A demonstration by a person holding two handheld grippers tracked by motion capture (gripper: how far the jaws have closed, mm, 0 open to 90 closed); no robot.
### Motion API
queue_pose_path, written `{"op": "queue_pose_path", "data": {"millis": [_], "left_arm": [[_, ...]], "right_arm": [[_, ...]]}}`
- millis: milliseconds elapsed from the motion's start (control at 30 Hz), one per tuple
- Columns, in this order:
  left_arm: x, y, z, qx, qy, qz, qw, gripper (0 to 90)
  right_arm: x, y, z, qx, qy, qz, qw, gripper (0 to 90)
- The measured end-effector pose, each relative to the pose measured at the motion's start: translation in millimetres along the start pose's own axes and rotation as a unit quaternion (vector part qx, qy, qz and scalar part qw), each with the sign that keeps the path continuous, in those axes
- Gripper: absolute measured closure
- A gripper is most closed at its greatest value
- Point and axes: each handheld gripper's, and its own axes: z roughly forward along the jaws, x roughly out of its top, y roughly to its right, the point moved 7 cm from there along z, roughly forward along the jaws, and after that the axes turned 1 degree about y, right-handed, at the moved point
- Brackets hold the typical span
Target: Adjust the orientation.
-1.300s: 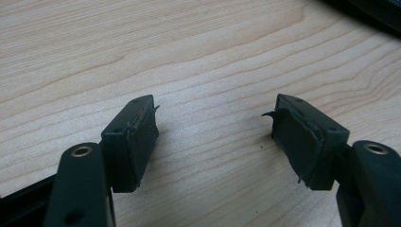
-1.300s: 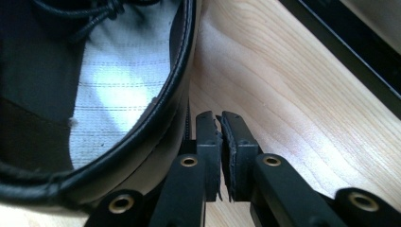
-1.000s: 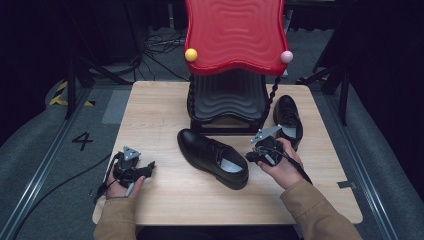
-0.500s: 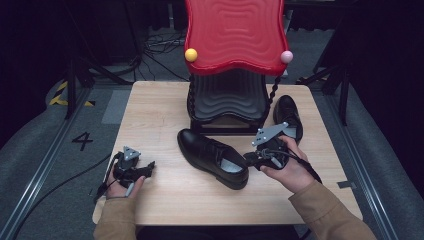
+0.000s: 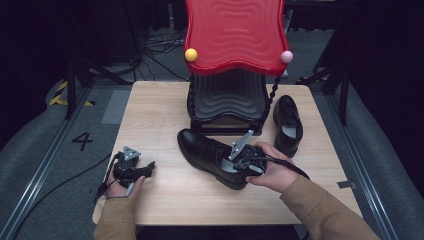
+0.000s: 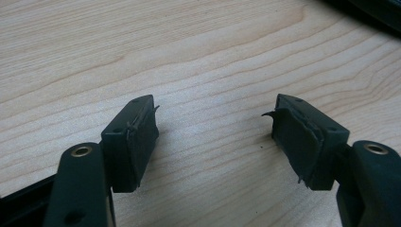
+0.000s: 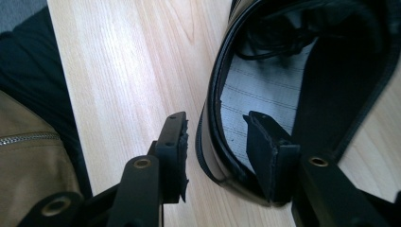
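Black tongs (image 5: pixel 150 166) – tan sleeves (image 5: pixel 320 205)

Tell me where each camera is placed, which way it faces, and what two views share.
High view: above the person's side, facing forward and down on the table; forearms, both hands show.
Left gripper view: on the left gripper, facing bare wood; its jaws apart.
Right gripper view: on the right gripper, jaws astride the shoe heel wall.
Shared: shoe, high and right views.
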Motion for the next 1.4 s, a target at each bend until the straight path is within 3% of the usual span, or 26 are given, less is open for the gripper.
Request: {"op": "queue_pose_path", "data": {"millis": [167,367,467,567,667,700,767,800,1000,1167,1400], "left_arm": [[0.0,0.0,0.0,0.000,0.000,0.000,1.0000,32.2],[0.0,0.0,0.0,0.000,0.000,0.000,1.0000,32.2],[0.1,0.0,0.1,0.000,0.000,0.000,1.0000,32.2],[0.2,0.1,0.2,0.000,0.000,-0.001,1.0000,32.1],[0.1,0.0,0.2,0.000,0.000,0.000,1.0000,32.1],[0.2,0.1,0.2,0.000,0.001,-0.001,1.0000,32.1],[0.1,0.0,0.2,0.000,0.000,0.000,1.0000,32.1],[0.1,0.0,0.2,0.000,0.000,0.000,1.0000,32.1],[0.2,-0.1,0.2,0.000,0.000,0.000,1.0000,32.1],[0.4,-0.1,0.4,-0.001,-0.001,0.000,1.0000,31.9],[0.6,-0.2,0.6,-0.001,0.000,0.001,1.0000,31.9]], "right_arm": [[0.5,2.2,11.4,0.009,-0.028,-0.008,0.9995,63.5],[0.2,3.3,22.8,0.017,-0.049,-0.021,0.9984,76.6],[0.6,2.2,22.6,0.045,-0.051,-0.014,0.9976,82.3],[1.2,-0.7,21.0,0.053,-0.056,-0.010,0.9970,84.0],[3.8,-4.3,21.0,0.057,-0.050,-0.016,0.9970,84.4],[6.3,-3.6,22.3,0.056,-0.037,-0.034,0.9971,84.4],[8.7,-9.9,17.1,0.051,-0.040,-0.020,0.9977,84.3],[11.4,-11.0,15.5,0.057,-0.029,-0.031,0.9975,84.3],[11.5,-24.2,-1.4,0.057,-0.017,-0.033,0.9977,84.1],[0.4,-34.2,-23.2,0.050,0.007,0.002,0.9987,83.9],[-18.2,-39.0,-34.4,0.014,-0.004,0.040,0.9991,83.8]]}}
